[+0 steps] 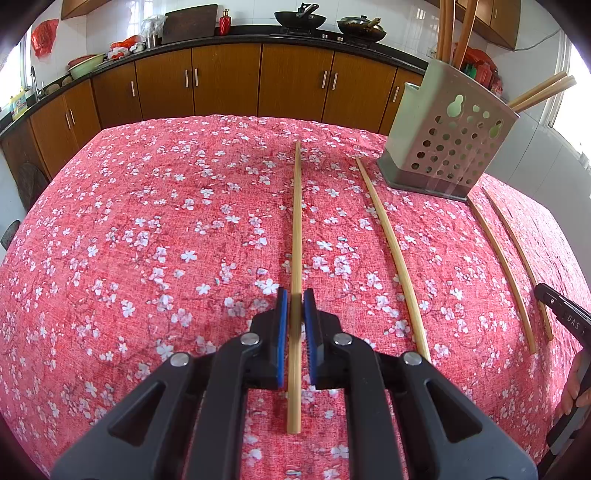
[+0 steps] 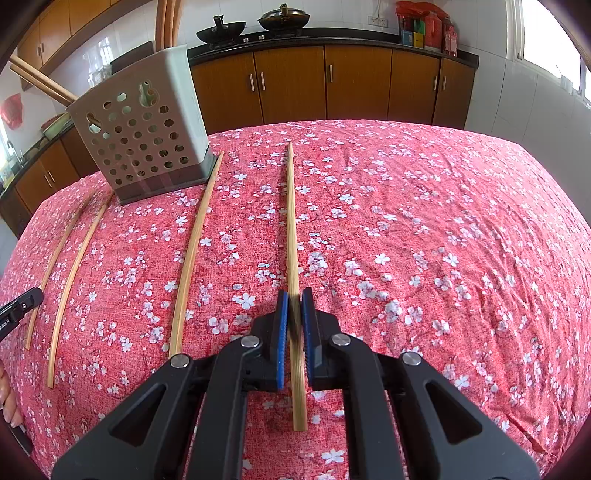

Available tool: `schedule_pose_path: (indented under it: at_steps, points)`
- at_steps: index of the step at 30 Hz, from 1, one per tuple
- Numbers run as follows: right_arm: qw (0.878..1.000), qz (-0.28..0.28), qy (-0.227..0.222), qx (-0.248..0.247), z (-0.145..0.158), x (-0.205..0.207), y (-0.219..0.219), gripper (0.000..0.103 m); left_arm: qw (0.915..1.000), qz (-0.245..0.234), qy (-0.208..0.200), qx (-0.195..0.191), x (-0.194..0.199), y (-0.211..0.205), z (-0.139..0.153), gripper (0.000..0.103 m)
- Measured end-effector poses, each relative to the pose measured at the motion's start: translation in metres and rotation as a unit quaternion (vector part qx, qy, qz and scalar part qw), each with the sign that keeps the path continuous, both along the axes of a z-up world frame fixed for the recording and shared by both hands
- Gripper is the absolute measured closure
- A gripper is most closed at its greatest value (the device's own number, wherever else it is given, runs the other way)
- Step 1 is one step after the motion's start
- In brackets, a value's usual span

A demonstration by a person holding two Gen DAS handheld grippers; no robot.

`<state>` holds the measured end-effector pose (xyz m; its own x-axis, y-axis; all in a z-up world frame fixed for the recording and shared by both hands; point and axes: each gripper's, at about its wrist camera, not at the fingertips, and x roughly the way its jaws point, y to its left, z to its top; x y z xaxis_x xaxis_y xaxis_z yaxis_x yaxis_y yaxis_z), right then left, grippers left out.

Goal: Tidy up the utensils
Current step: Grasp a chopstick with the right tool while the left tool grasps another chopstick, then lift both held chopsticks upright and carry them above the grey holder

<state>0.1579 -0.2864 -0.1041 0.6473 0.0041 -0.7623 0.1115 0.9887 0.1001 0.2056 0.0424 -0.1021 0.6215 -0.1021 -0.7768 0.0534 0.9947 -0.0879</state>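
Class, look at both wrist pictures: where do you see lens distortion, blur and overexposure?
Left wrist view: the straight chopsticks bow outward, and the chopstick between the pads looks smeared. Right wrist view: the window is blown out white, and dark corners ring the picture.

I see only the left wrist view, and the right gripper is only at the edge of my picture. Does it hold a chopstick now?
Observer: Yes. The right gripper is shut on the held chopstick.
Operator: Are there more chopsticks to the right of that one?
Observer: No. On that side only the flowered tablecloth shows.
Operator: In my view the holder hides the far tip of one chopstick. Where does the tip end?
Observer: The neighbouring chopstick ends right beside the base corner of the holder. I cannot tell whether they touch.
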Motion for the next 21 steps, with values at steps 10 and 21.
schedule_pose_path:
  at_steps: [10,21]
  points:
    - [1.000,-0.002,0.000,0.006,0.000,-0.003,-0.001,0.094,0.9999,-0.007,0.000,0.008,-0.005,-0.003,0.001,0.092]
    - [1.000,-0.003,-0.007,0.017,0.005,-0.020,-0.003,0.095,0.9998,-0.014,0.001,0.014,-0.019,-0.005,0.002,0.095]
